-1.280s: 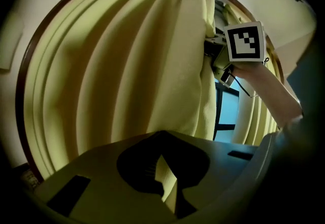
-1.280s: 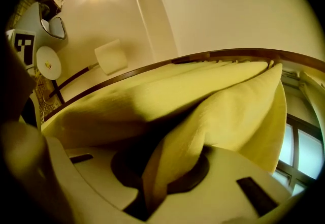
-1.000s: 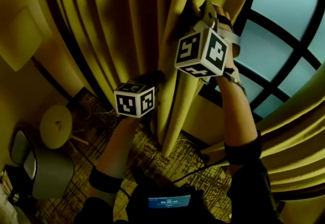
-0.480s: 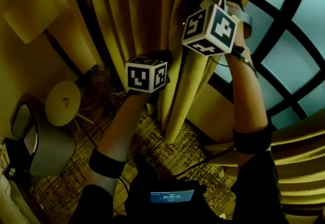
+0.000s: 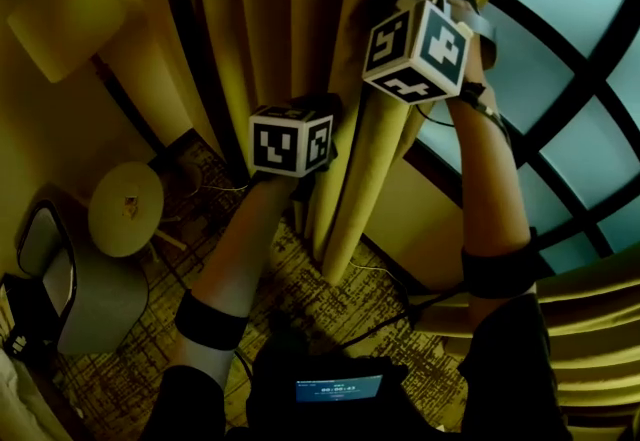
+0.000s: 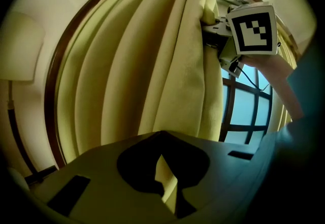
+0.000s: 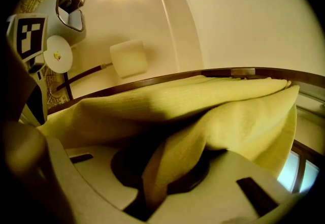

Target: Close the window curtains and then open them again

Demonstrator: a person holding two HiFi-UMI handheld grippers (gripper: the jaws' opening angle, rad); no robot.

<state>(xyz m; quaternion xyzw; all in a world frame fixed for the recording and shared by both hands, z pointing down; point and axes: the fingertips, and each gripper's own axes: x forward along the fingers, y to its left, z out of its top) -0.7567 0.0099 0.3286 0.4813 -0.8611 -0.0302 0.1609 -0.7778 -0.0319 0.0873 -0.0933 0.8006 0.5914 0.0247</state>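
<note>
Fingers [image 6: 96, 172] on the left gripper [image 6: 163, 177] are clamped tight on a thin fold of the yellow curtain [image 6: 152, 65]. The right gripper [image 7: 155, 187] has its fingers [image 7: 101, 172] pinching a fatter fold of the same curtain edge, higher up and just right of the left one. Bare window [image 5: 570, 119] glass shows off to their right.

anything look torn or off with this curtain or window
Nothing stands out. The curtain hangs in even folds, untorn; the window panes look intact; the left gripper and right gripper each pinch curtain fabric.
</note>
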